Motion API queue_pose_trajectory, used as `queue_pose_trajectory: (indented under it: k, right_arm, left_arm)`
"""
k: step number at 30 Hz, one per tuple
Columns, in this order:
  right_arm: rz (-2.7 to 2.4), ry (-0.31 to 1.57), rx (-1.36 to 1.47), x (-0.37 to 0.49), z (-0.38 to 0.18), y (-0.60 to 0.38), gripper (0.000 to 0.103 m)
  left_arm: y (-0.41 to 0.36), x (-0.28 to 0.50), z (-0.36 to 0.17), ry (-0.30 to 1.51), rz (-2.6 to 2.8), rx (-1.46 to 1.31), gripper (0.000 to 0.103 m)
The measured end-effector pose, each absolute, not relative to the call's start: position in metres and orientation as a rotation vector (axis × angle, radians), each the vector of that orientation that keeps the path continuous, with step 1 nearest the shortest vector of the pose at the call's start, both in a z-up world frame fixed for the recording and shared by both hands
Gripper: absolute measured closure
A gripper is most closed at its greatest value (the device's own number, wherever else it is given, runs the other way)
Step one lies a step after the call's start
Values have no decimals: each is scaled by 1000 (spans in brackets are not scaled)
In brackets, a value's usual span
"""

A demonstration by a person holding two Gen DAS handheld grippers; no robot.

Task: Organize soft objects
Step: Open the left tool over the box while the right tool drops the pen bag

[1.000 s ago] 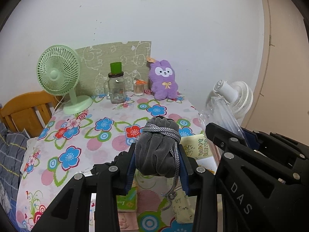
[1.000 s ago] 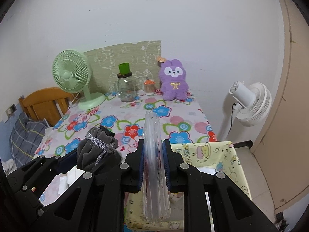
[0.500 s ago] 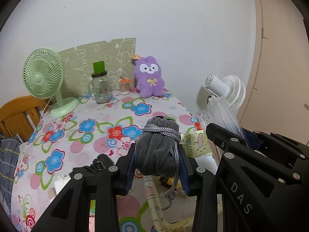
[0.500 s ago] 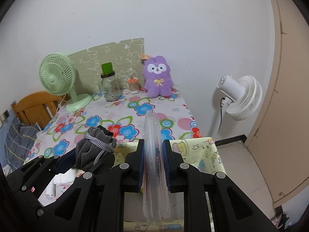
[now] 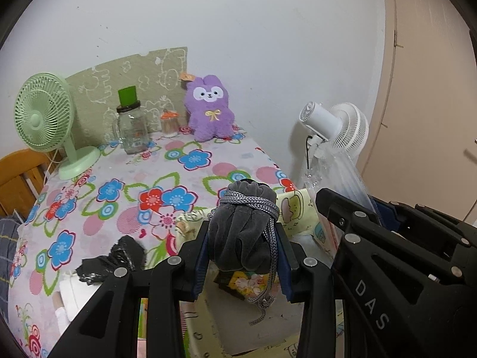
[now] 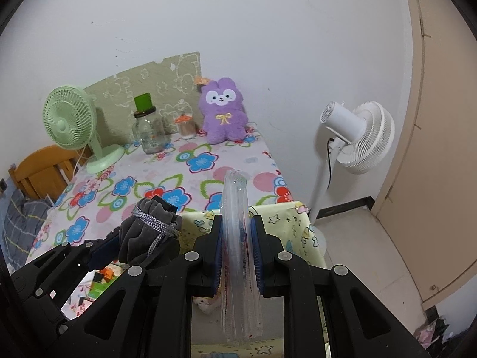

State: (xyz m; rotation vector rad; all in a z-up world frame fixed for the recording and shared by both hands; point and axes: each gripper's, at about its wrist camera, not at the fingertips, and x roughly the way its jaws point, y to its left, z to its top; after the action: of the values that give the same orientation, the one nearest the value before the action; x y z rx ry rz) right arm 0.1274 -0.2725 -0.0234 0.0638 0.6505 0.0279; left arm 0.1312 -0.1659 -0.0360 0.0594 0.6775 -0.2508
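Velvet pouch point(image 5: 243, 238), soft and light, sits clamped mid-body in left gripper point(image 5: 243, 256); right gripper point(image 6: 237, 256) pinches slippery, crushable plastic bag point(image 6: 237, 238).

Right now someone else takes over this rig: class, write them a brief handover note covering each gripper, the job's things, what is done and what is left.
Left gripper: shut on the grey pouch.
Right gripper: shut on the clear bag, held edge-up.
Both hang over the yellow bin at the near edge of the table.
Done: both soft items picked up.
Left: put both away, probably in the bin. The purple plush sits untouched by the wall.
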Motion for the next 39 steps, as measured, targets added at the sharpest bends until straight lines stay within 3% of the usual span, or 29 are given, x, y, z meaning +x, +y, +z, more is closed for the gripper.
queue_pose_trajectory:
  k: [13, 17, 25, 30, 33, 35, 39]
  right_arm:
    - [5, 719, 82, 143, -48, -286, 82]
    - [11, 739, 89, 147, -55, -287, 82]
    - [16, 747, 103, 152, -59, -289, 83]
    - [28, 757, 103, 153, -60, -288, 78]
    - [28, 767, 104, 153, -60, -288, 67]
    - [29, 764, 107, 153, -60, -288, 46]
    - [26, 747, 110, 148, -57, -286, 36]
  left_arm:
    - [-181, 148, -60, 762, -287, 77, 60]
    - [-184, 151, -65, 788, -296, 86, 55]
    - [-187, 147, -64, 802, -319, 98, 29]
    - [-186, 148, -63, 806, -314, 95, 28]
    - [-186, 147, -63, 807, -311, 99, 25]
    - [-185, 145, -62, 803, -314, 97, 24]
    - [-184, 142, -59, 790, -312, 100, 21]
